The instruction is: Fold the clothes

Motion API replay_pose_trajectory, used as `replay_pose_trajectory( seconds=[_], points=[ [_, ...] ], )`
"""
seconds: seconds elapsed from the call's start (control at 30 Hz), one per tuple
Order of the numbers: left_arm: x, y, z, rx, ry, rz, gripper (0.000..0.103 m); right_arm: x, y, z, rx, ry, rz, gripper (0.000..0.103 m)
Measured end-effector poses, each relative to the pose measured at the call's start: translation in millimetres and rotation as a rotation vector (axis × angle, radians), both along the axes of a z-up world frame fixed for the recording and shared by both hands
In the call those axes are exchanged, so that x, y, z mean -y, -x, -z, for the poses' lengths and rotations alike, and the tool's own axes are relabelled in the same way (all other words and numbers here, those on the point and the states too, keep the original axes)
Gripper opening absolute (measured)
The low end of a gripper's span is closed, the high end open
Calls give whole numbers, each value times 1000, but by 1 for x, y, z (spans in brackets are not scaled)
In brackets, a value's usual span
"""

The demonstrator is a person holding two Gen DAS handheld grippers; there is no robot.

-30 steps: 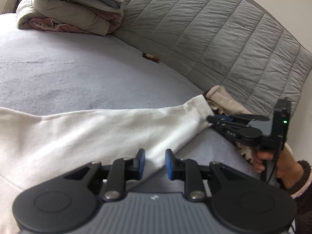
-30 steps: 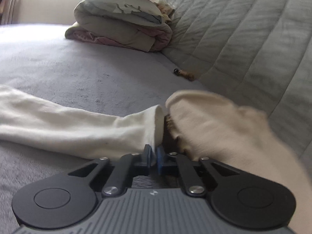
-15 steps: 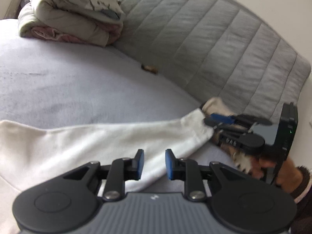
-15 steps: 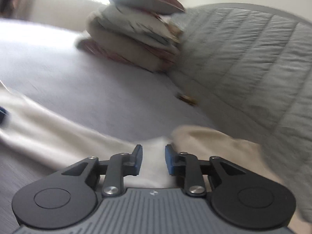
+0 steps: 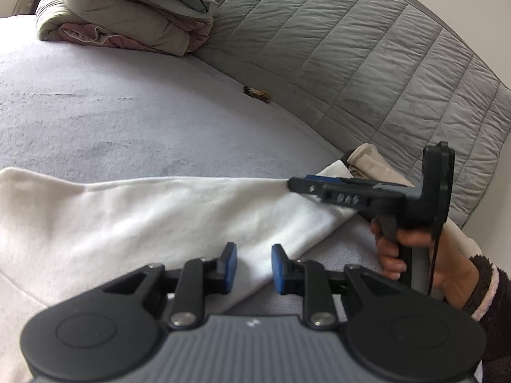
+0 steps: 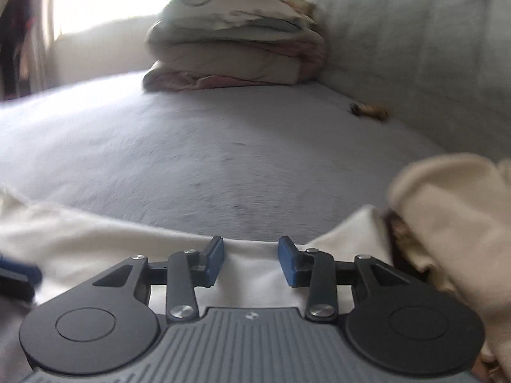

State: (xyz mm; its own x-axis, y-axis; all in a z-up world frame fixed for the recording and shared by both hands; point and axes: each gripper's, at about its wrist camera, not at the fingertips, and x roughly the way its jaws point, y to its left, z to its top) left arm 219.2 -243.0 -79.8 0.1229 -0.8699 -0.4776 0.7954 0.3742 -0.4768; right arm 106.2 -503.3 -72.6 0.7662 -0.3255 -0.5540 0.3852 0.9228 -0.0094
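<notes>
One white garment (image 5: pixel 134 214) spread flat across the grey bed (image 5: pixel 127 111), sleeve end beside a beige garment (image 6: pixel 447 210). Sleeve-fold step, seemingly. Right tongs (image 6: pixel 250 260) opening over the sleeve, gripping nothing; left tongs (image 5: pixel 254 266) slightly apart, empty. Next: regrip the sleeve edge. Plenty of bare bed beyond; headboard (image 5: pixel 351 48) close alongside.

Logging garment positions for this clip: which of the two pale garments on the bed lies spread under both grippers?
The white garment, stretched flat across the grey bed. The beige garment sits bunched against the quilted headboard instead.
</notes>
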Motion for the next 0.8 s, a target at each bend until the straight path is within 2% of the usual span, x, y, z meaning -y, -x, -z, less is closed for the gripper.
replay_pose_trajectory(
  seconds=[0.07, 0.17, 0.23, 0.33, 0.4, 0.47, 0.63, 0.8],
  points=[
    [2, 2, -2, 6, -3, -6, 24, -2, 4, -4, -7, 27, 23, 40],
    [4, 7, -8, 5, -24, -43, 27, -10, 10, -16, -27, -24, 6, 41],
    [8, 16, -17, 11, -70, -69, 30, -20, 16, -32, -23, -32, -15, 43],
    [11, 41, -39, 69, -146, -84, 33, -38, 30, -59, 4, -53, -35, 53],
    [3, 59, -54, 96, -163, -106, 41, -52, 41, -77, 10, -67, -52, 58],
    [-11, 80, -67, 107, -164, -153, 57, -66, 51, -92, 10, -80, -64, 59],
    [-58, 121, -89, 123, -228, -299, 58, -99, 78, -116, 26, -111, -97, 60],
    [-126, 148, -107, 117, -287, -468, 59, -139, 107, -133, 49, -79, -120, 64]
  ],
)
